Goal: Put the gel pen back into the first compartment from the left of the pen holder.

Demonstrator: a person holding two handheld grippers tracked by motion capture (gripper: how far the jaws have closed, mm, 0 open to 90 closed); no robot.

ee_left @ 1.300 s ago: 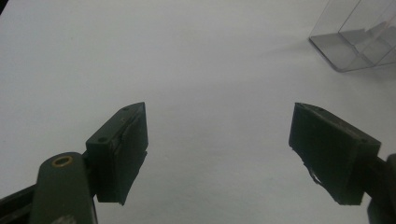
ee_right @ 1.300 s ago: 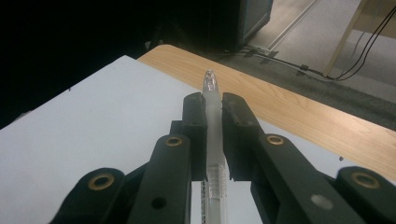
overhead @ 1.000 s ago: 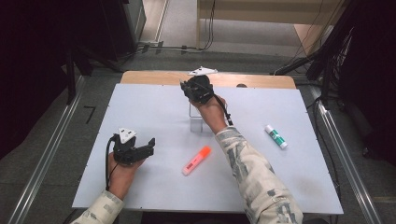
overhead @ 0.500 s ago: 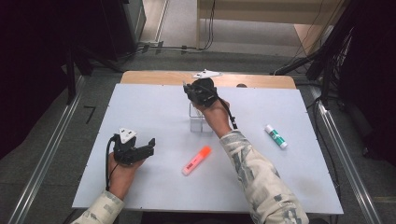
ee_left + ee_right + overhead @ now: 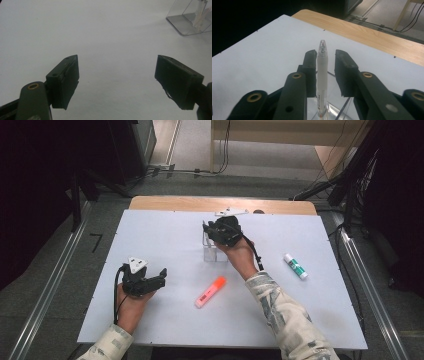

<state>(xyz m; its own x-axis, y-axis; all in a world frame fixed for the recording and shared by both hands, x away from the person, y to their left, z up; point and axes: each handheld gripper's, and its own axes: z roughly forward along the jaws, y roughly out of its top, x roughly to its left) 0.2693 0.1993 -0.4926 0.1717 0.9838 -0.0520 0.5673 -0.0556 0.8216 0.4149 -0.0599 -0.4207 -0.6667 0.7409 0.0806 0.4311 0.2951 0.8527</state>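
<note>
Right gripper (image 5: 325, 72) | fingers just opening, parted off the white pen (image 5: 322, 82) | pen stands upright in clear holder (image 5: 214, 251), released | left gripper (image 5: 150, 281) idle, fingers open over worktop (image 5: 310, 320).

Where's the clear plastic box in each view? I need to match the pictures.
High view: the clear box is mid-picture, just above the orange highlighter.
Left gripper view: top right corner.
Right gripper view: bottom centre, cut by the picture's edge.
Shared landmark: the white pen standing in it, also seen in the left gripper view.
</note>
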